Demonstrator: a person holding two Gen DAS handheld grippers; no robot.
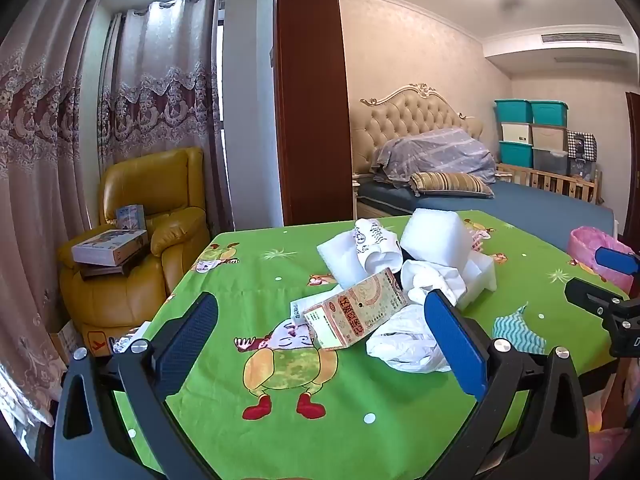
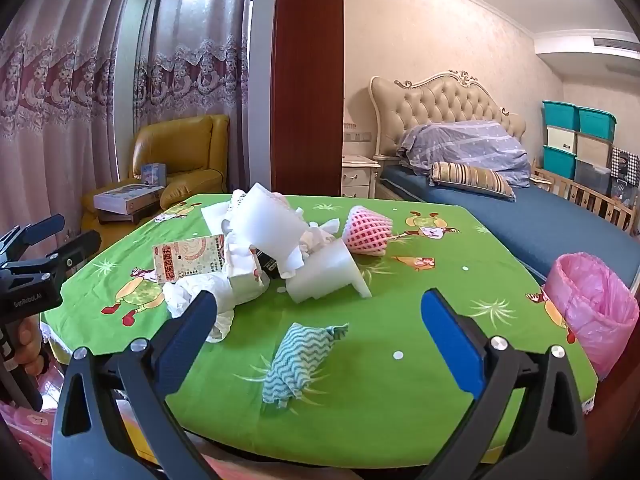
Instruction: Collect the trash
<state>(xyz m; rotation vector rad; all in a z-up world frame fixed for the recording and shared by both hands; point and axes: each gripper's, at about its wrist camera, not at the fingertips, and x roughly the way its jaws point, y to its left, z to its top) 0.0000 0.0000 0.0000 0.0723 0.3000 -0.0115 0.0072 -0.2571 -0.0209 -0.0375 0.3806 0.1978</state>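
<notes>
Ahead of the left gripper [image 1: 320, 336], whose 2 blue jaws stand spread wide with nothing between them, a printed carton [image 1: 356, 314] lies flat on the green tablecloth [image 1: 280, 420], its long axis running from near-left to far-right. It looks light and stiff, so pinching across its narrow sides should hold it. Just right of it sits a crumpled white plastic bag [image 1: 404, 344]: soft, slippery, best gathered at a fold. Behind them are white foam pieces [image 1: 436, 236], bulky but probably light. Between the equally spread, empty jaws of the right gripper [image 2: 318, 322] lies a limp wavy-striped cloth [image 2: 300, 360], its long axis pointing away. Far right stands the pink-lined bin [image 2: 596, 304].
</notes>
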